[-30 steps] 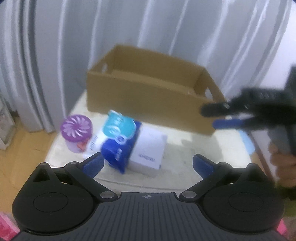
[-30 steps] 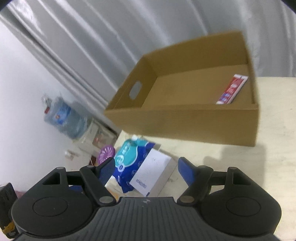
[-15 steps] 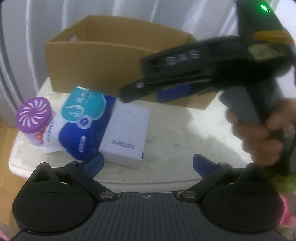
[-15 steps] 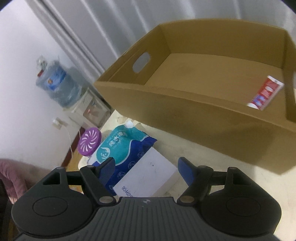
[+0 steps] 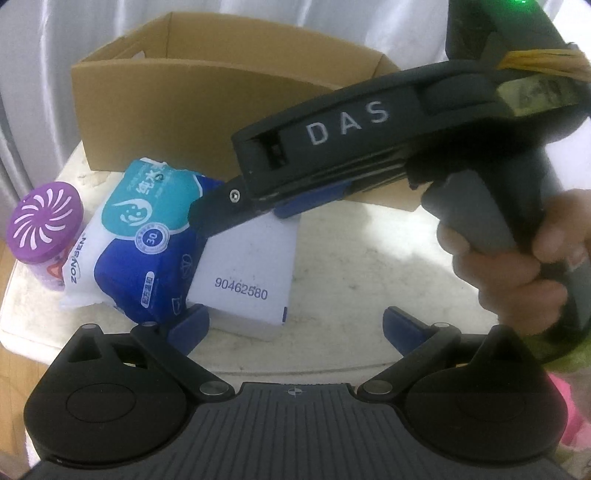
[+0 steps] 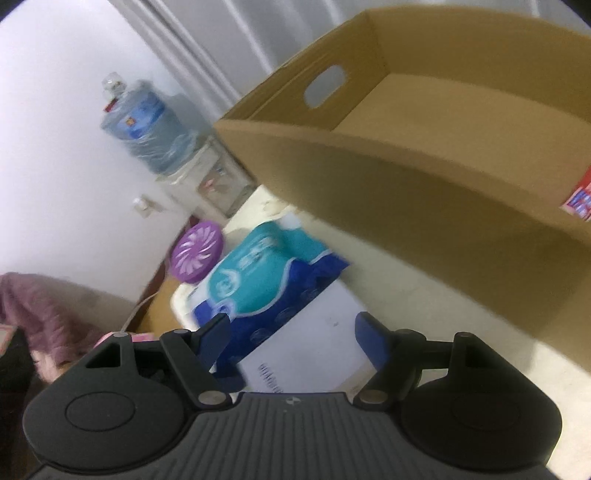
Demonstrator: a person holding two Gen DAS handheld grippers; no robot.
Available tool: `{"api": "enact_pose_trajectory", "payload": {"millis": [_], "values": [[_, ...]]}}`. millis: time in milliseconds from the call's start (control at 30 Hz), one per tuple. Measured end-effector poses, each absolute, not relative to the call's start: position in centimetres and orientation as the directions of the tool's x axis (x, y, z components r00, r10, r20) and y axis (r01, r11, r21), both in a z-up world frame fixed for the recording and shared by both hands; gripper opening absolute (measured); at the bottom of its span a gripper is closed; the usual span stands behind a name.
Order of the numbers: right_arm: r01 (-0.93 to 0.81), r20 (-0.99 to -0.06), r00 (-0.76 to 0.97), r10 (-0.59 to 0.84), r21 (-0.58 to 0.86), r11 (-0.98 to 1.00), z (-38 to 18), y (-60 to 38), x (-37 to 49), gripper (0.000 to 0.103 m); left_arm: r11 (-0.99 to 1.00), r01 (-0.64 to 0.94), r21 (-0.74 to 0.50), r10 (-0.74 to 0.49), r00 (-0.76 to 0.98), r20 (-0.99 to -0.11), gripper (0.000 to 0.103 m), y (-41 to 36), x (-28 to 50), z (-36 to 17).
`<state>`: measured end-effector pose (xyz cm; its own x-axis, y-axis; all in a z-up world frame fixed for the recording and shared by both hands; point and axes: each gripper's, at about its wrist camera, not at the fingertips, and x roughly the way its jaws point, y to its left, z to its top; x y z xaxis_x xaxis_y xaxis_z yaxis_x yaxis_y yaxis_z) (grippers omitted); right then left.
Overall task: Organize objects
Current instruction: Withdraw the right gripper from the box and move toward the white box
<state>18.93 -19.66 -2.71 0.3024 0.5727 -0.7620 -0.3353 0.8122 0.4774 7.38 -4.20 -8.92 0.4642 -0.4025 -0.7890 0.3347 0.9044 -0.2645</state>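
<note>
On the pale table [image 5: 351, 266] a white box [image 5: 251, 266] lies beside a blue and teal wipes pack [image 5: 147, 240] and a purple-lidded jar [image 5: 44, 229]. Behind them stands an open cardboard box [image 5: 184, 103]. My left gripper [image 5: 295, 325] is open at the table's near edge, its left pad just in front of the pack. A hand [image 5: 517, 266] holds my right gripper [image 5: 251, 218] over the far end of the white box. In the right wrist view my right gripper [image 6: 293, 332] is open, its fingers either side of the white box [image 6: 314, 347], by the wipes pack [image 6: 258, 280].
A red and white toothpaste carton [image 6: 578, 199] lies inside the cardboard box [image 6: 406, 184]. The purple jar [image 6: 197, 251] sits at the table's left edge. Beyond the table stand a water bottle [image 6: 144, 118] on a dispenser and grey curtains [image 5: 332, 29].
My right gripper has swung in from the right and come down over the white box. My left gripper has dropped closer to the table, so the objects look larger.
</note>
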Motion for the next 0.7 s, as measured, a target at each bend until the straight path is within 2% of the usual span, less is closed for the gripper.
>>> {"api": "enact_pose_trajectory", "payload": {"millis": [267, 400, 500, 700], "values": [[-0.318, -0.782, 0.385, 0.49, 0.386, 0.866, -2.7, -20.1, 20.2, 0.076, 0.907, 0.335, -0.255, -0.39, 0.44, -0.809, 0.101, -4.6, 6.4, -9.5], [-0.329, -0.807, 0.301, 0.509, 0.413, 0.849, -4.3, -19.6, 20.8, 0.079, 0.91, 0.319, -0.263, -0.387, 0.432, -0.815, 0.101, -4.7, 6.4, -9.7], [-0.353, -0.82, 0.303, 0.485, 0.376, 0.857, -4.1, -19.4, 19.7, 0.08, 0.91, 0.318, -0.265, -0.389, 0.439, -0.81, 0.101, -4.4, 5.9, -9.7], [-0.318, -0.83, 0.273, 0.486, 0.399, 0.86, -3.8, -20.8, 17.9, 0.08, 0.908, 0.338, -0.248, -0.387, 0.444, -0.808, 0.102, -4.8, 4.7, -9.5]]}}
